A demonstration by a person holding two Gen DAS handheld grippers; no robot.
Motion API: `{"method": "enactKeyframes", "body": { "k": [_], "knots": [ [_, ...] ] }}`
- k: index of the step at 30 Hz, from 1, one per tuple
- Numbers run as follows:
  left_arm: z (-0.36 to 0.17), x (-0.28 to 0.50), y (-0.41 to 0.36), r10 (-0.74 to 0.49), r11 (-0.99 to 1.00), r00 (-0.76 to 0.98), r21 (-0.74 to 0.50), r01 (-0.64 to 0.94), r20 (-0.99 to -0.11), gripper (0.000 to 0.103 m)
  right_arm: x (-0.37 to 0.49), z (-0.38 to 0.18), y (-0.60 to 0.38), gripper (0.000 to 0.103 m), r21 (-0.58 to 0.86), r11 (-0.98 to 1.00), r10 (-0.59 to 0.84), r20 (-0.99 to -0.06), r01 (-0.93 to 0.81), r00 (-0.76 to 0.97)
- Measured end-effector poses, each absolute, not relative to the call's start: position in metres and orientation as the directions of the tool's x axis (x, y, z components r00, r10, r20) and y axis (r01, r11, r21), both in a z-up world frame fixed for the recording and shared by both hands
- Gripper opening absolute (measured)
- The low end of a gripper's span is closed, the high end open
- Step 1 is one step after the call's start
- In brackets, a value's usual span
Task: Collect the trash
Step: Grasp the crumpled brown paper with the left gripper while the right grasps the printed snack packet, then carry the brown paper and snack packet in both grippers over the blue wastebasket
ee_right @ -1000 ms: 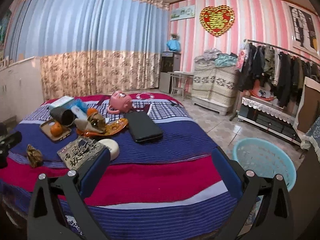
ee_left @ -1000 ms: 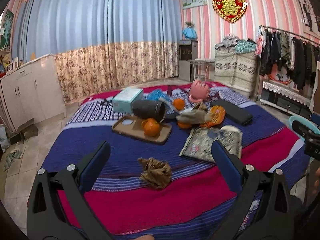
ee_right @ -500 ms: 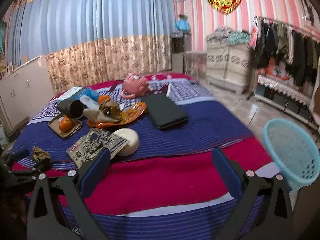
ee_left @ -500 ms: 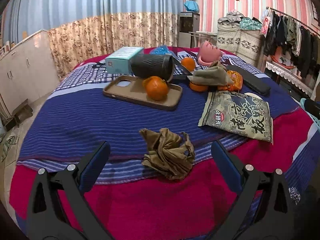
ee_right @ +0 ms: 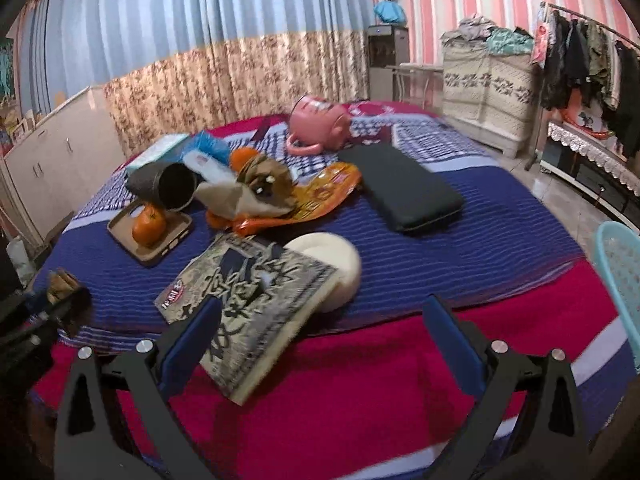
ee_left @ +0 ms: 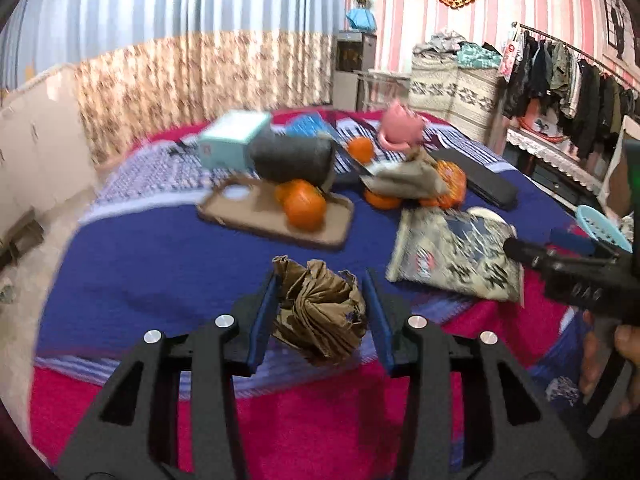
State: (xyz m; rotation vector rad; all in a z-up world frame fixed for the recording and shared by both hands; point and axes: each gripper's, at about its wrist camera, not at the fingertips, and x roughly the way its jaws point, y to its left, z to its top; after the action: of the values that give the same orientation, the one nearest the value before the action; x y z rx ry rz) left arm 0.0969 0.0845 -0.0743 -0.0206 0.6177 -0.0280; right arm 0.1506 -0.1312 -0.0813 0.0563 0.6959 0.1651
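Left hand-held gripper narrowed — gripping crumpled paper

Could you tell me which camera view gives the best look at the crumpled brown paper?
The left wrist view: the crumpled brown paper sits large and central between the left gripper fingers. The right wrist view shows only a small blurred piece at its left edge.

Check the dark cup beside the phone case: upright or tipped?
Tipped. The dark cup lies on its side on the bed, open mouth facing the right wrist camera, beside the orange on the phone case.
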Motion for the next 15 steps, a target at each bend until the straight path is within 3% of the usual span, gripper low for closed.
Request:
{"method": "enactKeyframes", "body": {
  "k": [2,5,7,10,15],
  "knots": [
    [-0.069,0.097,0.090,-0.015,1.000,0.824,-0.015,0.008,-0.566,0.041,0.157,-0.087,-0.123,0.086,0.111,0.983,0.181,-0.661,-0.144,0.728],
    [-0.063,0.098,0.098,-0.005,1.000,0.827,-0.018,-0.007,-0.562,0.041,0.165,-0.098,-0.115,0.059,0.139,0.976,0.215,-0.704,-0.166,0.677],
    [-0.059,0.097,0.101,0.002,1.000,0.831,-0.017,-0.013,-0.556,0.041,0.165,-0.100,-0.115,0.039,0.174,0.968,0.251,-0.702,-0.181,0.667],
    [-0.054,0.097,0.100,0.011,1.000,0.835,-0.008,-0.018,-0.550,0.041,0.159,-0.097,-0.117,0.019,0.212,0.952,0.305,-0.679,-0.219,0.668],
    [-0.040,0.094,0.089,0.006,1.000,0.852,-0.004,-0.009,-0.523,0.042,0.140,-0.079,-0.140,0.013,0.276,0.930,0.367,-0.625,-0.244,0.689]
  ]
}}
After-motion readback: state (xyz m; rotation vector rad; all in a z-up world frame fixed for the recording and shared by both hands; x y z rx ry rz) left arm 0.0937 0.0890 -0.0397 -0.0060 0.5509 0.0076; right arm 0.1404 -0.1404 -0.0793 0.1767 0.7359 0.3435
